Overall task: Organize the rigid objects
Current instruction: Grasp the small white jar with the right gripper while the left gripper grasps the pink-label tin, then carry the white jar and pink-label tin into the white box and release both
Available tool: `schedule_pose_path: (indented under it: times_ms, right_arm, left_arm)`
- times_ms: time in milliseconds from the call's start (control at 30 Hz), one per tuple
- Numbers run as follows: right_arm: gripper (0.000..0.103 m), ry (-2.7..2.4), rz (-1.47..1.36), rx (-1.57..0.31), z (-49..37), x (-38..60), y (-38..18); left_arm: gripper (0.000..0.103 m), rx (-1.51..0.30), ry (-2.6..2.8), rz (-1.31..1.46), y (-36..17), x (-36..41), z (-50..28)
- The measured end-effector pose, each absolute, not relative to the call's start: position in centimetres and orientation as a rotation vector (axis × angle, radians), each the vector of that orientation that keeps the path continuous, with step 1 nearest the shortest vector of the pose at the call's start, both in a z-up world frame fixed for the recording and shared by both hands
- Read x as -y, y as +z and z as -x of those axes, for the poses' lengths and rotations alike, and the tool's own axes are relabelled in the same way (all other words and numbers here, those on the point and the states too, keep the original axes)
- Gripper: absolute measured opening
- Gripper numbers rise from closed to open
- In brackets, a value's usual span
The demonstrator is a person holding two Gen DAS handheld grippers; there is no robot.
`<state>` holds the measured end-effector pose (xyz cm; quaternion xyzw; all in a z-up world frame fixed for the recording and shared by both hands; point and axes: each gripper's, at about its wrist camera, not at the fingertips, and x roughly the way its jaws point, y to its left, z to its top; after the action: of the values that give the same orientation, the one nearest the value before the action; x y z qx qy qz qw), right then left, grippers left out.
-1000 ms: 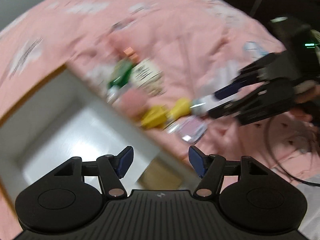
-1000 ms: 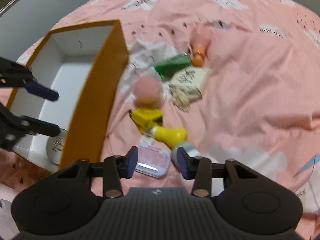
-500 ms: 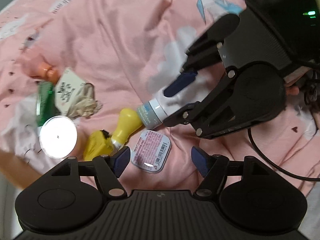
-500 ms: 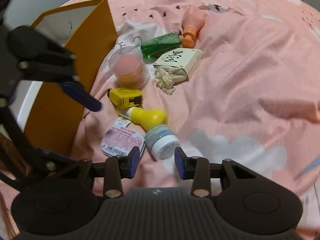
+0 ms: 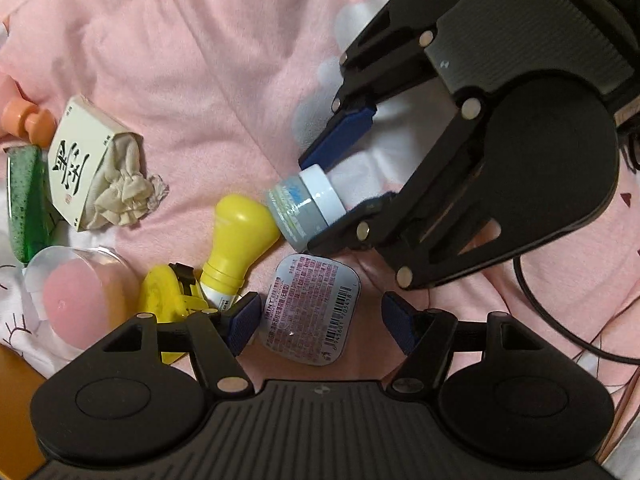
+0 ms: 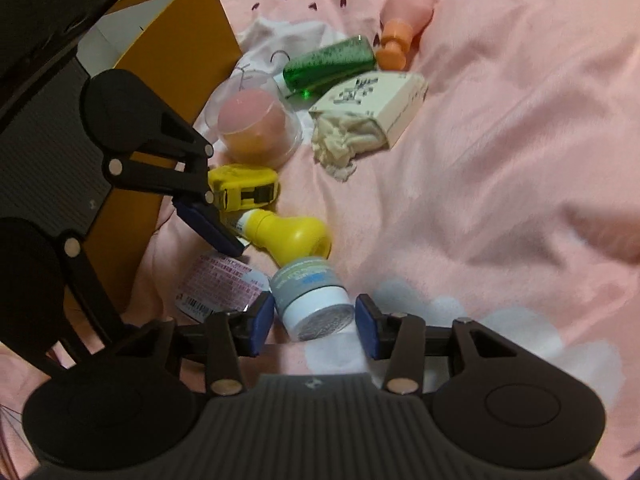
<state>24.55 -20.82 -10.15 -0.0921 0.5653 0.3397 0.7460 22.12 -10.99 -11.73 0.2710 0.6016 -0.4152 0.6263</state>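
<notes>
A: Entry, both hands. My right gripper (image 6: 315,323) straddles the small jar (image 6: 310,298), which lies on its side on the pink bedspread (image 6: 500,160), white lid toward me. Jaws have just been opening; a sliver of gap shows at each pad, so I log it as not clamped.

B: And the left?

A: My left gripper (image 5: 320,322) stands wide and unclenched over the flat mint tin (image 5: 310,312), nothing pinched. The tin lies label side up between the pads, touching neither.

B: What does one camera give that the other lacks?

A: Only the right wrist view shows the orange box (image 6: 176,92) at the edge of the pile, its wall standing beside the clear cup with the pink sponge (image 6: 256,120). It also shows the yellow tape measure (image 6: 246,188) whole. The left wrist view shows the tin's full label and barcode, plus my right gripper's underside around the jar.

B: Legible writing?

A: "MINT" on the tin; the remaining print is too small. The cream carton (image 5: 80,152), cloth spilling from its open end, bears a large black character. Jar label is blurred. Yellow bulb-shaped bottle (image 5: 236,232) touches the jar. Green tube (image 6: 330,62) and orange-capped pink bottle (image 6: 404,16) lie beyond.
</notes>
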Motion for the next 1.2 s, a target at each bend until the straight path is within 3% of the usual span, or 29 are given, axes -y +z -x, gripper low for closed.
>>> schedule_pose_path:
  times_ms: [67, 167, 233, 500, 833, 1067, 1200]
  right_arm:
    - [0.046, 0.749, 0.174, -1.251, -24.7, 20.8, -10.7]
    - [0.043, 0.754, 0.149, -1.262, -25.0, 20.8, -11.0]
    - [0.042, 0.754, 0.165, -1.255, -24.8, 20.7, -10.7]
    - [0.042, 0.733, 0.221, -1.204, -23.4, 20.4, -8.6]
    - [0.041, 0.760, 0.258, -1.082, -21.5, 19.0, -2.4]
    - [0.041, 0.913, 0.337, -0.941, -19.1, 14.4, 2.7]
    - [0.041, 1.006, 0.430, -0.882, -18.1, 10.4, 3.9]
  left_arm:
    - [0.078, -1.399, -0.937, -0.630, -12.2, 11.3, -22.5]
    - [0.065, -1.414, -0.898, -0.648, -12.7, 11.8, -23.0]
    - [0.063, -1.415, -0.894, -0.635, -12.6, 11.8, -23.1]
    - [0.060, -1.304, -0.865, -0.548, -10.1, 9.8, -22.1]
    - [0.060, -1.115, -0.802, -0.339, -1.3, 4.4, -19.2]
    - [0.060, -1.093, -0.632, -0.280, 3.3, -1.8, -16.9]
    - [0.060, -1.138, -0.524, -0.254, 2.6, -5.5, -16.2]
